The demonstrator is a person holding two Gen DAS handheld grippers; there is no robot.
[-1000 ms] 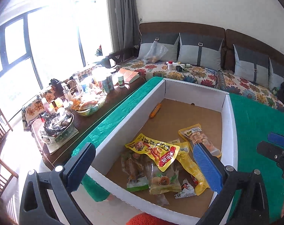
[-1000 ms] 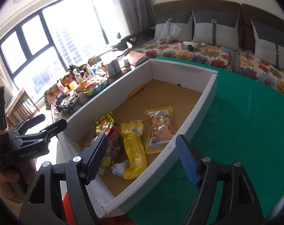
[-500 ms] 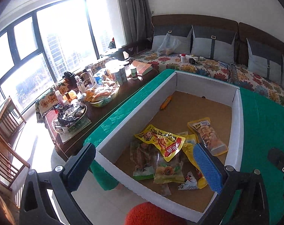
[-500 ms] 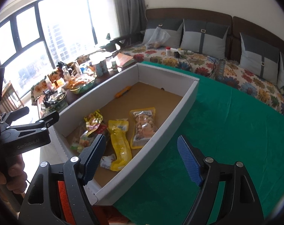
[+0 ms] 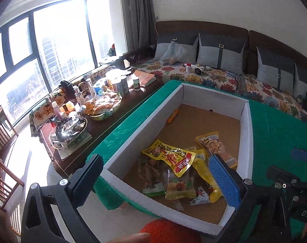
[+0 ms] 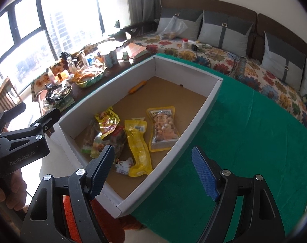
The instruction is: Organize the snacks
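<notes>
the snack packets lie heaped at the near end of the cardboard box (image 6: 202, 109) on the green cloth: crinkly, light, slippery film, best pinched at a sealed edge, like the long yellow packet (image 6: 138, 141). left gripper (image 5: 159, 180) and right gripper (image 6: 151, 171) both hover angled down, jaws wide, empty.

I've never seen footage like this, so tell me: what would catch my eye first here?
A big white cardboard box sits on a green cloth, with bright snack packets heaped at its near end. Two open black grippers with blue pads frame the view, the right gripper nearest. Behind, a cluttered side table stands by a sunlit window.
</notes>
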